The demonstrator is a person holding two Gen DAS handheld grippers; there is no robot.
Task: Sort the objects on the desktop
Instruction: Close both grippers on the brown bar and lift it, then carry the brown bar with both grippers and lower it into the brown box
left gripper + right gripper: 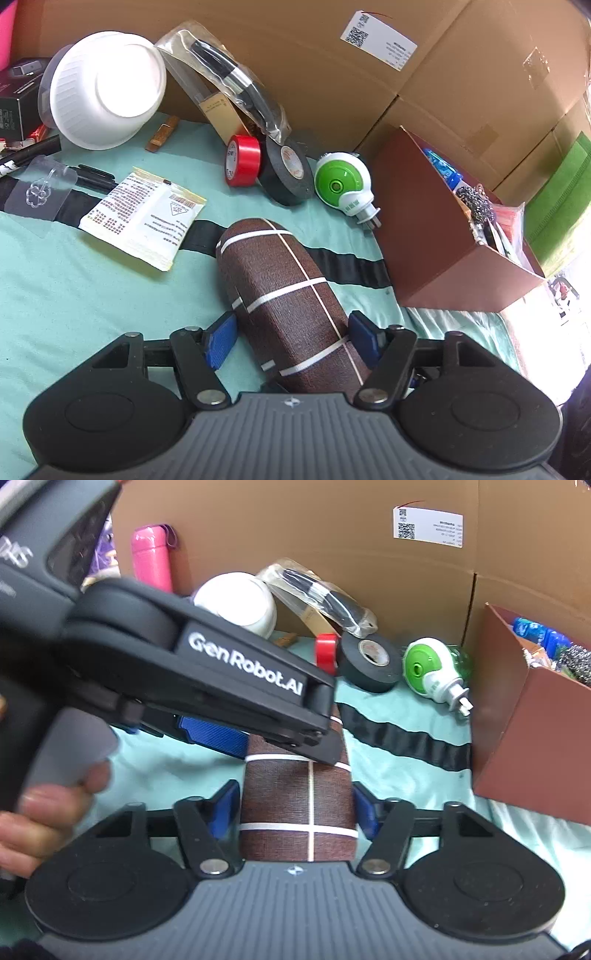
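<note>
A brown case with white grid lines (284,291) lies on the teal cloth. My left gripper (291,338) has its blue pads on both sides of the case; the right pad touches it, the left pad stands close beside it. My right gripper (295,808) is shut on the same brown case (299,805) nearer its end. The left gripper's black body (207,672) crosses the right wrist view above the case. A brown open box (436,236) holding several items stands at the right; it also shows in the right wrist view (524,716).
On the cloth lie a red tape roll (242,160), a black tape roll (286,171), a green-white plug device (343,188), a yellow sachet (142,216), a white bowl (107,88), a bagged black tool (229,81) and a clear hook (40,188). Cardboard boxes (332,74) wall the back.
</note>
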